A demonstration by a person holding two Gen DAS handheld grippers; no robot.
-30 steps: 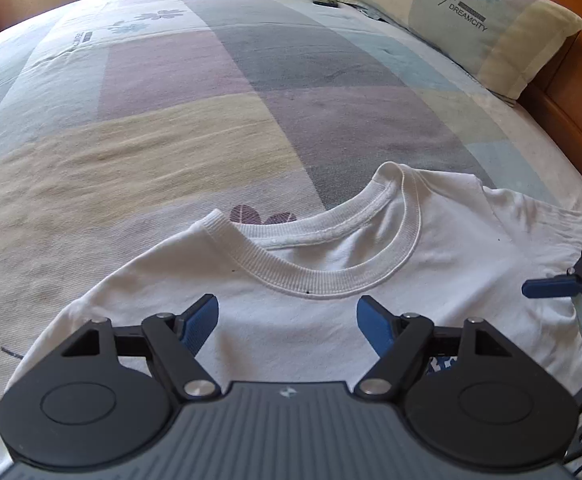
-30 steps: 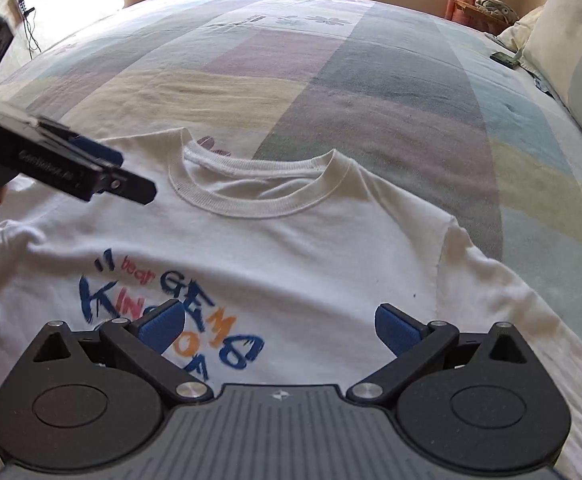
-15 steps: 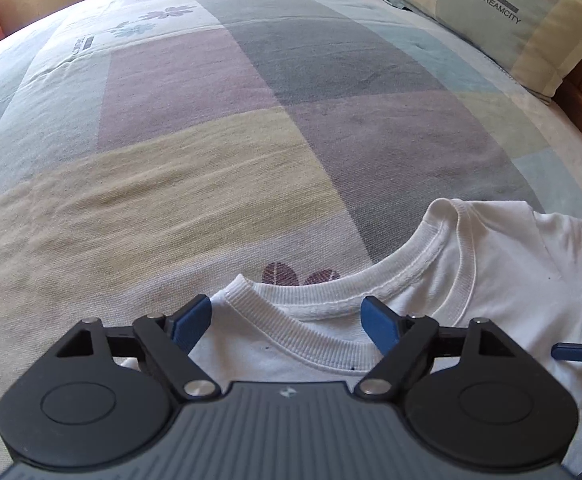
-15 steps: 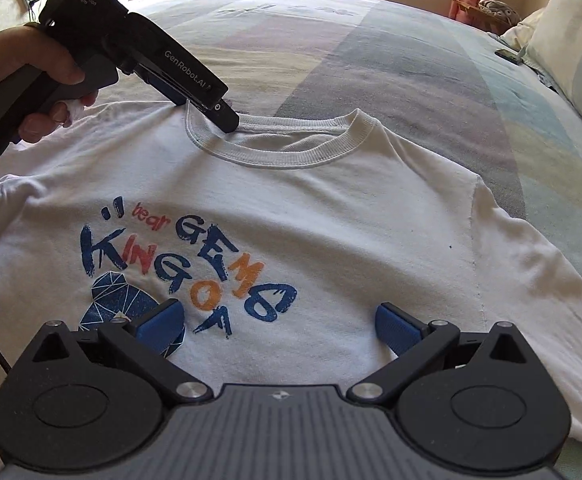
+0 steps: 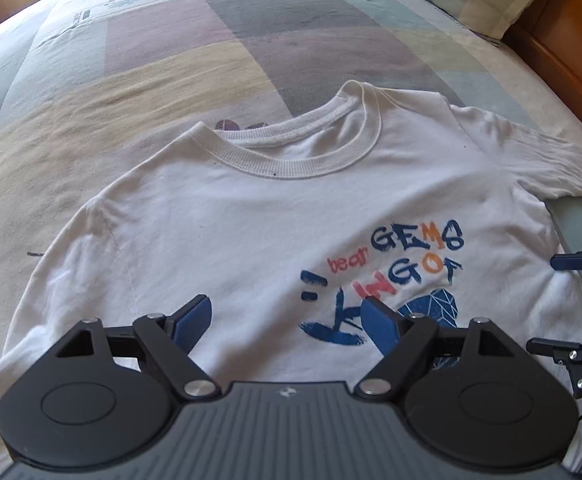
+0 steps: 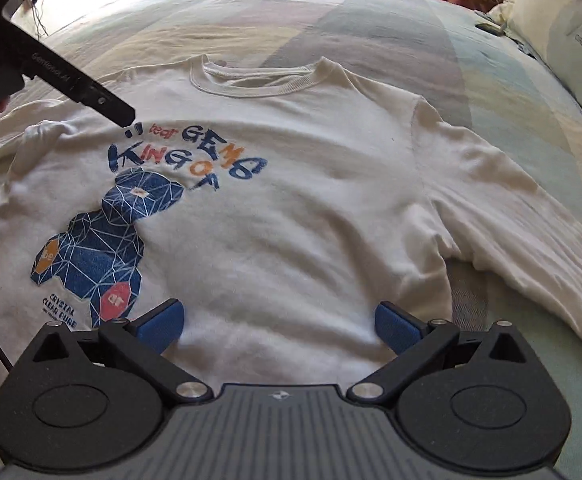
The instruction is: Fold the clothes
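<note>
We hover both hand-held grippers, jaws apart and empty, over a flat white shirt on the bed; pinch matching edges evenly.

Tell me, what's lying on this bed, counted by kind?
White T-shirt: 1
Pillow: 1
Small dark object near the pillow, too small to identify: 1
Total: 3

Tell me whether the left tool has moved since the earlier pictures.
Yes. The left tool has pulled back from the shirt's collar toward the printed lettering, its jaws open and holding nothing.
</note>
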